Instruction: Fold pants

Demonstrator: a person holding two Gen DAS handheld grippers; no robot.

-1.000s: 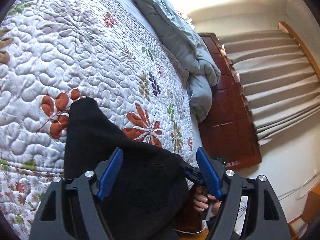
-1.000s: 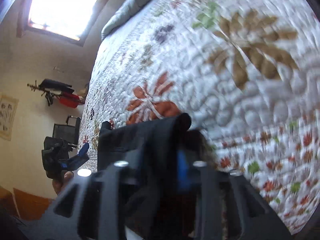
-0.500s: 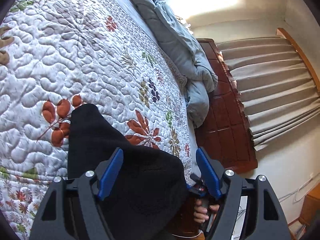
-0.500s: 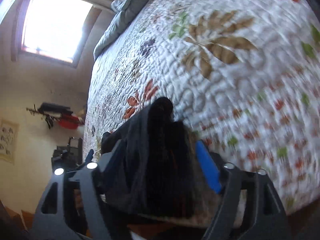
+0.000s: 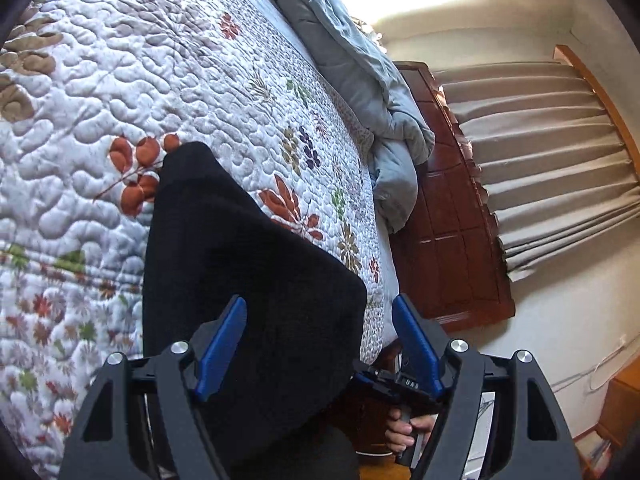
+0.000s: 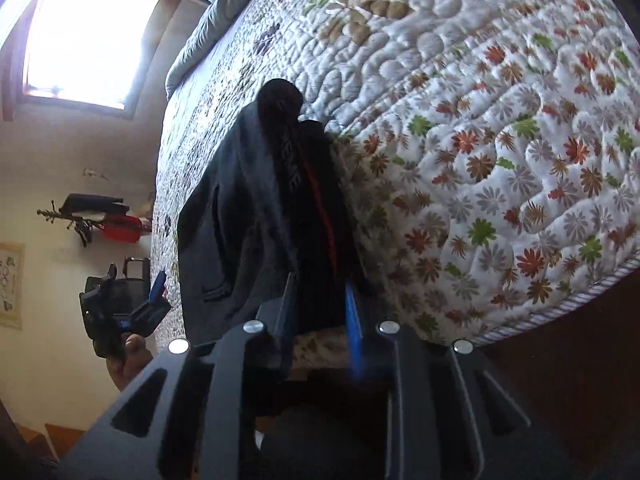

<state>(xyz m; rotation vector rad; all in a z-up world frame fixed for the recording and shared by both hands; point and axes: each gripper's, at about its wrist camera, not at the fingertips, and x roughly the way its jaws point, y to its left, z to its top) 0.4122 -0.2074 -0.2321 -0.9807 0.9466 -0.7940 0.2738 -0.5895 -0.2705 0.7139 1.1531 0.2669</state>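
The black pants (image 5: 240, 264) lie over the near edge of a floral quilted bed (image 5: 120, 80) and hang down its side. My left gripper (image 5: 320, 320) is open, its blue fingers wide apart above the pants, holding nothing. In the right wrist view the pants (image 6: 256, 216) hang as a dark bunched fold with a red stripe. My right gripper (image 6: 320, 300) is shut on that fold at the bed's edge. The left gripper (image 6: 132, 308) shows at the lower left of that view, open, in a hand.
A grey-blue duvet (image 5: 360, 80) is bunched at the far end of the bed by a dark wooden headboard (image 5: 452, 216). Beige curtains (image 5: 540, 152) hang at the right. A bright window (image 6: 88, 36) and a coat rack (image 6: 96, 216) are on the wall.
My right gripper has closed on the bunched pants and drawn them to the bed's edge. The left gripper stays open and has shifted slightly; more pants cover the quilt.
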